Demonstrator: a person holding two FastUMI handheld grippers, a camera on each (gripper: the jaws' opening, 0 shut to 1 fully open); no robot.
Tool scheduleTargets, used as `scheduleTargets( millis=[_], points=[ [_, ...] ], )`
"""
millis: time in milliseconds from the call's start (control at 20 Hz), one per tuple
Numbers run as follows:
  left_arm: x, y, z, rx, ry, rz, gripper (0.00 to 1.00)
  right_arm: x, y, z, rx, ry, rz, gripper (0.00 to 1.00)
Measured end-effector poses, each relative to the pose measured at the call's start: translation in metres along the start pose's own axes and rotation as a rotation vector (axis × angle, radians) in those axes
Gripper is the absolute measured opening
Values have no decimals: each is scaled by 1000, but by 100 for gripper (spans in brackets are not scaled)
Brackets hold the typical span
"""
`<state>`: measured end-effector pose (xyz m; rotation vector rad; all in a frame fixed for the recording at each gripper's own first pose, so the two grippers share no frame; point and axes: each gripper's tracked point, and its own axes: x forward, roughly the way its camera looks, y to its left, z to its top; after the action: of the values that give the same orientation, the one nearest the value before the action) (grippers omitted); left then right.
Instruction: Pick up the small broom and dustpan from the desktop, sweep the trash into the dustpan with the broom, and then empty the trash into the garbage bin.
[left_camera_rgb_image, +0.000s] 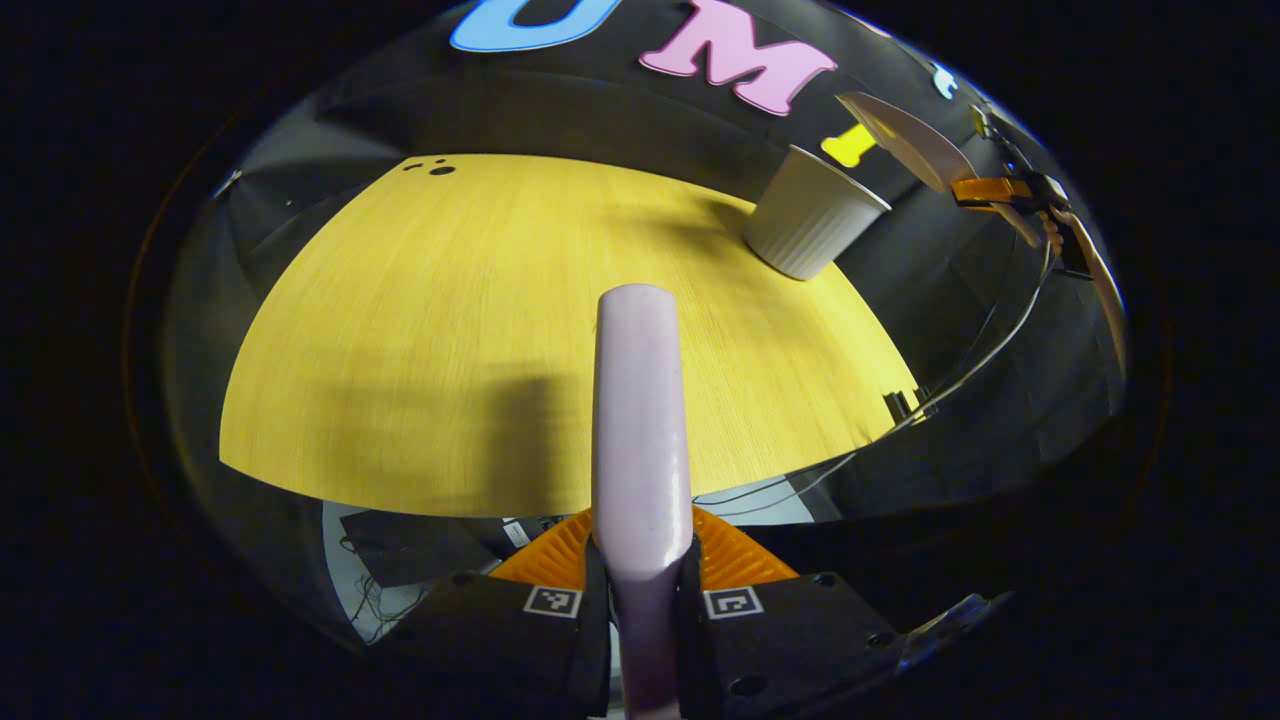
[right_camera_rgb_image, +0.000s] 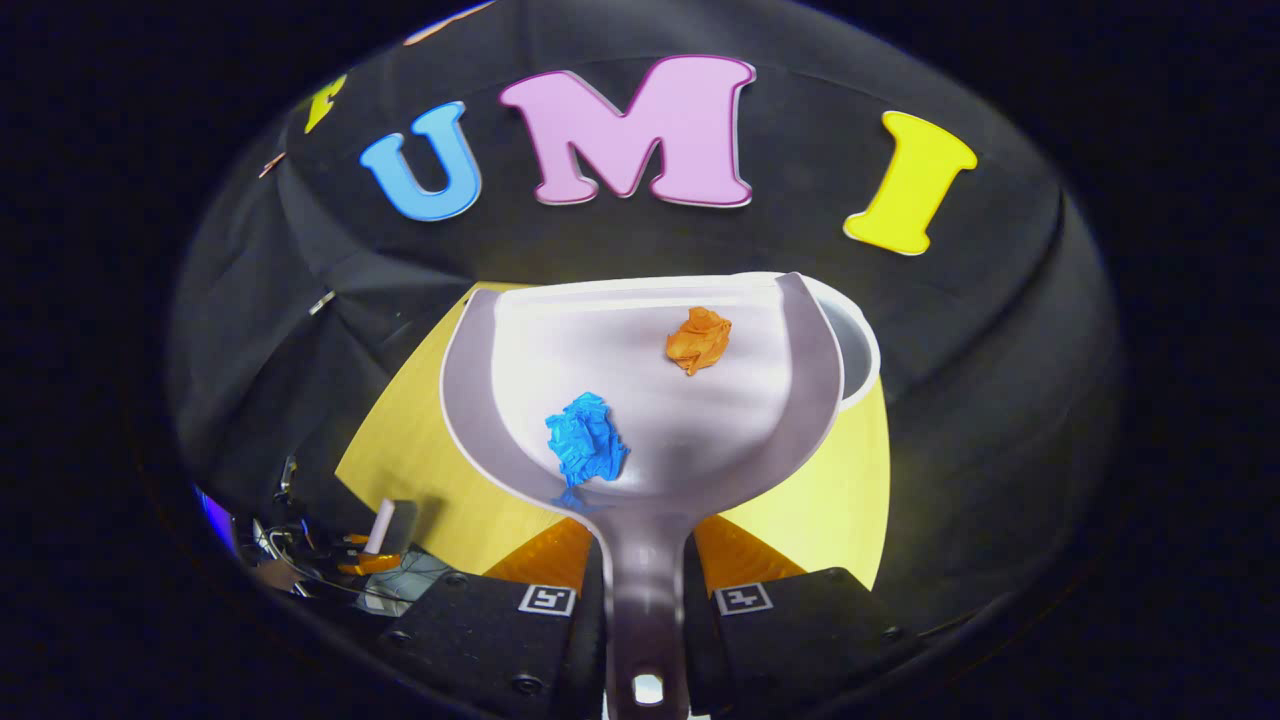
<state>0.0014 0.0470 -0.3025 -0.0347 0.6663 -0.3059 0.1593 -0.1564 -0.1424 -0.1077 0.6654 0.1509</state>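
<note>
So the left gripper (left_camera_rgb_image: 640, 590) is clamped on the broom handle (left_camera_rgb_image: 640, 420), both fingers pressing its sides, and the handle sticks straight out ahead of it over the yellow table (left_camera_rgb_image: 420, 330). Up ahead and to the right of that gripper sits the white ribbed bin (left_camera_rgb_image: 812, 215) near the table's far edge, and just beyond it, higher up, you can see the dustpan (left_camera_rgb_image: 905, 135) from the side, held in the air by the other gripper. In the right gripper view, the right gripper (right_camera_rgb_image: 645, 600) is closed tight on the dustpan's handle (right_camera_rgb_image: 643, 580), with the pan (right_camera_rgb_image: 640, 390) spread out straight ahead of it. Two crumpled paper balls lie inside: a blue one (right_camera_rgb_image: 585, 440) close to the handle end, a bit left, and an orange one (right_camera_rgb_image: 698, 340) further out toward the front lip. The bin's rim (right_camera_rgb_image: 850, 340) peeks out from behind the pan's right front corner.
</note>
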Motion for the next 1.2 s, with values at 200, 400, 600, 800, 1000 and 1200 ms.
scheduleTargets(
  millis=[200,400,600,800,1000,1200],
  points=[
    [2,6,30,-60,-35,29,30,17,-46,10,19,9,-99,35],
    [13,4,65,-61,-61,54,30,47,-82,15,21,30,-170,36],
    [21,-1,76,-37,-36,63,30,74,-108,14,9,43,-213,34],
    [27,-8,85,4,-11,63,30,93,-132,16,-69,46,-277,36],
    [32,-13,89,15,2,57,30,93,-141,17,-122,32,-338,35],
    [37,-12,88,11,25,52,30,92,-160,20,-298,17,-485,36]
  ],
)
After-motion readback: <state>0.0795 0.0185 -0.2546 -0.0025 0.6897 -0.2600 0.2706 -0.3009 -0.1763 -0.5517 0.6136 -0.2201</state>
